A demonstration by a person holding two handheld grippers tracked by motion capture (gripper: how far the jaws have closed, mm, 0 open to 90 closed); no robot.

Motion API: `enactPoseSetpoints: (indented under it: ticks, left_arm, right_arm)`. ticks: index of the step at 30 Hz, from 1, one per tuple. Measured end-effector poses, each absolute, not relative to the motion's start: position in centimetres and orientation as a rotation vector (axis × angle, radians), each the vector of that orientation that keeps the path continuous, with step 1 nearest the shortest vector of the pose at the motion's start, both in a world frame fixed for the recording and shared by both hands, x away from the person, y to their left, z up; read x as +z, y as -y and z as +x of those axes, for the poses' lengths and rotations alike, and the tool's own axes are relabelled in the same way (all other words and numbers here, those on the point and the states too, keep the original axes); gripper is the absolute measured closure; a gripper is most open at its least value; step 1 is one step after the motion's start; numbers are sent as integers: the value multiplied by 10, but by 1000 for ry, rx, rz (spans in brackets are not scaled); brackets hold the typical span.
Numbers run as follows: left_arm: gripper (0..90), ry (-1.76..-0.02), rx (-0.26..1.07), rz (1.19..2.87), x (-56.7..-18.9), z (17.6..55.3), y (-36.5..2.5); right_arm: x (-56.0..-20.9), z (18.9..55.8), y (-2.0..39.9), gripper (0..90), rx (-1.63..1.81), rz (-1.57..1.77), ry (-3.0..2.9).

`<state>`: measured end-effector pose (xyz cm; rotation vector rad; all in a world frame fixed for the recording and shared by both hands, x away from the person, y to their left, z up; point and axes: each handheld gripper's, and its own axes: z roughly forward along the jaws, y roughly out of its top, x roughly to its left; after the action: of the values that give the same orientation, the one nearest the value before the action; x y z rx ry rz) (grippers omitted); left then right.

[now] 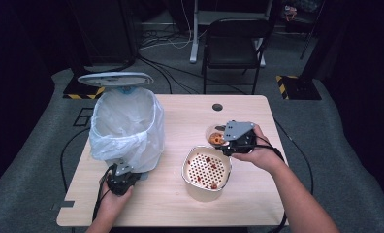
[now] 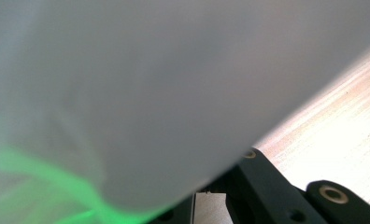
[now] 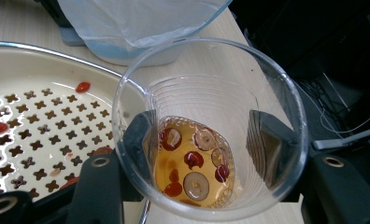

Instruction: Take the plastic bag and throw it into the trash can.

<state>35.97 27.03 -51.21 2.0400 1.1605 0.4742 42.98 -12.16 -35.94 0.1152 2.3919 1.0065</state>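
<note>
My right gripper (image 1: 234,140) (image 3: 204,135) is shut on a clear plastic cup (image 1: 215,136) (image 3: 206,100), one jaw on each side of its wall. The cup holds amber liquid with red berries and pale slices at the bottom. It hangs just beyond a cream strainer bowl (image 1: 186,165) (image 3: 33,46) whose perforated insert carries a few red bits. A white-bagged trash bin (image 1: 127,126) (image 3: 136,18) stands at the table's left with its lid (image 1: 115,78) raised. My left gripper (image 1: 121,175) (image 2: 206,200) sits low at the bin's base, its jaws shut, with the bag (image 2: 150,93) hanging right over them.
The wooden table (image 1: 180,111) has a round cable hole (image 1: 217,107) near its far edge. A black chair (image 1: 233,43) stands beyond the table, with cables on the floor around it. Bare tabletop lies between the bin and the bowl.
</note>
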Motion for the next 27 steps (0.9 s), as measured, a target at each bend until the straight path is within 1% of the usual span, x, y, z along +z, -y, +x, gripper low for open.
enactPoseSetpoints:
  ticks: [10, 11, 13, 14, 16, 27]
  left_arm:
    - [900, -1160, 467, 2032, -513, 360, -270]
    - [900, -1188, 466, 2028, -513, 359, -269]
    - [900, -1159, 466, 2033, -513, 360, -270]
    - [900, -1187, 464, 2040, -512, 359, -270]
    - [900, -1164, 473, 2045, -512, 359, -270]
    - [900, -1179, 474, 2033, -513, 359, -270]
  right_arm:
    - [-357, 417, 115, 434, 932, 22, -2354]
    - [-357, 417, 114, 434, 927, 22, -2351]
    - [-357, 413, 112, 434, 901, 0, -2341]
    - [-357, 412, 112, 434, 893, -4, -2343]
    - [-357, 411, 111, 434, 876, -20, -2339]
    - [-355, 402, 107, 435, 826, -91, -2301]
